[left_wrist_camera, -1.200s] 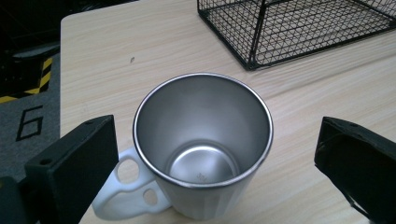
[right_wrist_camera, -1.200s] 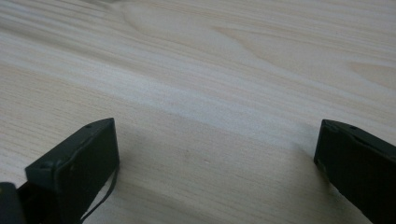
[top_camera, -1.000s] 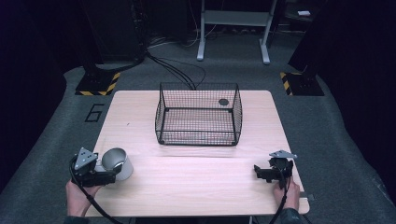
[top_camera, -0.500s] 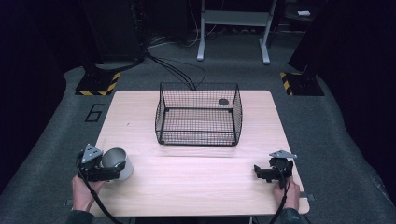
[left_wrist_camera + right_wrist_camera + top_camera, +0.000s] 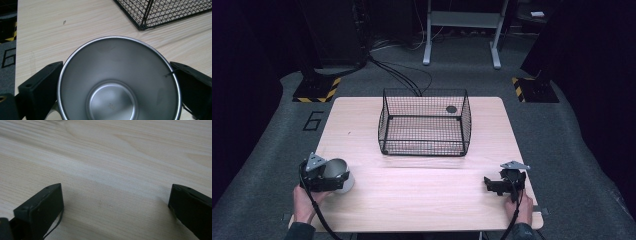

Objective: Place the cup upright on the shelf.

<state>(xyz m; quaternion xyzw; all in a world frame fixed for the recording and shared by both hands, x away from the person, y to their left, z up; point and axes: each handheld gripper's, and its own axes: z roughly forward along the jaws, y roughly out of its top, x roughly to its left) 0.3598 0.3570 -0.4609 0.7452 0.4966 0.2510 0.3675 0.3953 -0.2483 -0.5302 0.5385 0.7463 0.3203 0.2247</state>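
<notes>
Left gripper (image 5: 328, 176) clamps steel cup (image 5: 119, 80) on table (image 5: 422, 200); right gripper (image 5: 499, 184) spread wide.

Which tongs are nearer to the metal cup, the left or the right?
The left. The left tongs have the metal cup between their jaws, at the table's near left corner. The right tongs rest far across the table, at its near right side, open.

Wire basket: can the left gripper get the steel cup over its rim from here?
Probably yes. The left gripper has its jaws on both sides of the round steel cup, and bare wooden table lies between it and the open-topped black wire basket.
</notes>
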